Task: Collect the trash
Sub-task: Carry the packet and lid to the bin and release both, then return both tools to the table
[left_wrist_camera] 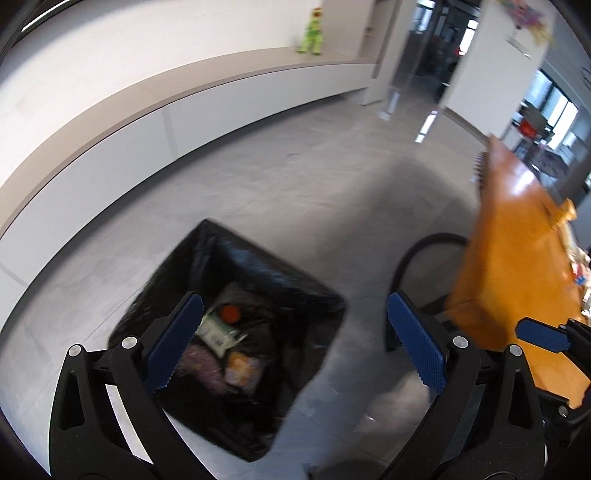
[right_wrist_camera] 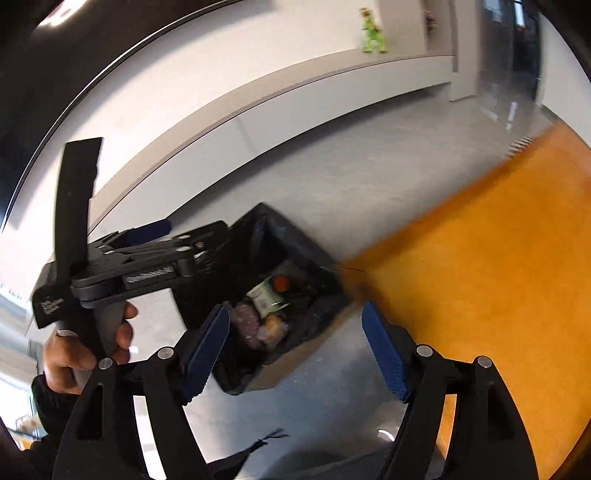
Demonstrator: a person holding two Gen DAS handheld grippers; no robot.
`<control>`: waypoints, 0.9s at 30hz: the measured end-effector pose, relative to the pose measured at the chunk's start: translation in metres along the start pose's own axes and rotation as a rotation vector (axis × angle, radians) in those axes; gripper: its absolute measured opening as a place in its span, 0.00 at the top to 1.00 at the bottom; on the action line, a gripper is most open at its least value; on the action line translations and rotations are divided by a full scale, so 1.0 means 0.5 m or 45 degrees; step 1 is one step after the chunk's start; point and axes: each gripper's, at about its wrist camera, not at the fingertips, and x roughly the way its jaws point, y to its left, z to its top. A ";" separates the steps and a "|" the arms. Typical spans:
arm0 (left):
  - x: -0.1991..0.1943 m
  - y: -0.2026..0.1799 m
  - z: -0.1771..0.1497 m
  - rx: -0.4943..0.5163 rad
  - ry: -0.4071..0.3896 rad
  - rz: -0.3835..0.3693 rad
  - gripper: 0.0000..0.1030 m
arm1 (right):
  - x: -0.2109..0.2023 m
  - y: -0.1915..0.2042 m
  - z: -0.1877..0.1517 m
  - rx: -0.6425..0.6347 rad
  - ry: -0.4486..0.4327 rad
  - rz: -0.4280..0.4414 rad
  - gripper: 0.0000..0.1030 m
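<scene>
White lettering runs along the body of the left gripper [right_wrist_camera: 147,230] in the right wrist view, and more sits on its black block beside the hand [right_wrist_camera: 79,350], but blur leaves none of it readable. A green-and-white printed wrapper [left_wrist_camera: 218,330] lies in the trash bin [left_wrist_camera: 258,266] with its print too smeared to read.

The left gripper [left_wrist_camera: 295,339] has its blue pads wide apart with nothing between them, above the bin. The right gripper [right_wrist_camera: 295,350] also stands apart and empty (one of its blue pads pokes in at the right edge of the left wrist view).

The bin, lined with a black bag, stands on the grey floor [left_wrist_camera: 295,177] just beside the orange wooden surface [right_wrist_camera: 480,277]. Inside lie the wrapper, an orange round cap [left_wrist_camera: 231,313], a pinkish packet [left_wrist_camera: 201,363] and a yellowish packet [left_wrist_camera: 242,369], all blurred. The bin's near corner is hidden behind the gripper fingers. A black curved chair back [left_wrist_camera: 424,247] stands by the surface. A green toy figure [left_wrist_camera: 312,35] sits on a long white ledge [left_wrist_camera: 221,85] well apart.
</scene>
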 end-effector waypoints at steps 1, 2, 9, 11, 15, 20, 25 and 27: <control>0.001 -0.022 0.005 0.016 0.001 -0.026 0.06 | -0.014 -0.018 -0.003 0.019 -0.011 -0.014 0.27; -0.004 -0.040 0.004 0.032 0.002 -0.050 0.06 | -0.026 -0.040 -0.009 0.040 -0.023 -0.032 0.27; 0.008 -0.247 0.042 0.219 0.000 -0.206 0.06 | -0.132 -0.222 -0.053 0.224 -0.091 -0.210 0.27; 0.021 -0.319 0.052 0.286 0.017 -0.252 0.06 | -0.159 -0.277 -0.067 0.280 -0.098 -0.264 0.27; 0.047 -0.452 0.060 0.409 0.046 -0.335 0.06 | -0.202 -0.378 -0.093 0.384 -0.114 -0.344 0.27; 0.083 -0.615 0.068 0.514 0.084 -0.470 0.06 | -0.250 -0.494 -0.130 0.504 -0.143 -0.411 0.27; 0.106 -0.772 0.078 0.604 0.111 -0.590 0.06 | -0.309 -0.622 -0.163 0.643 -0.186 -0.497 0.36; 0.117 -0.827 0.084 0.627 0.110 -0.620 0.06 | -0.337 -0.684 -0.170 0.733 -0.212 -0.543 0.41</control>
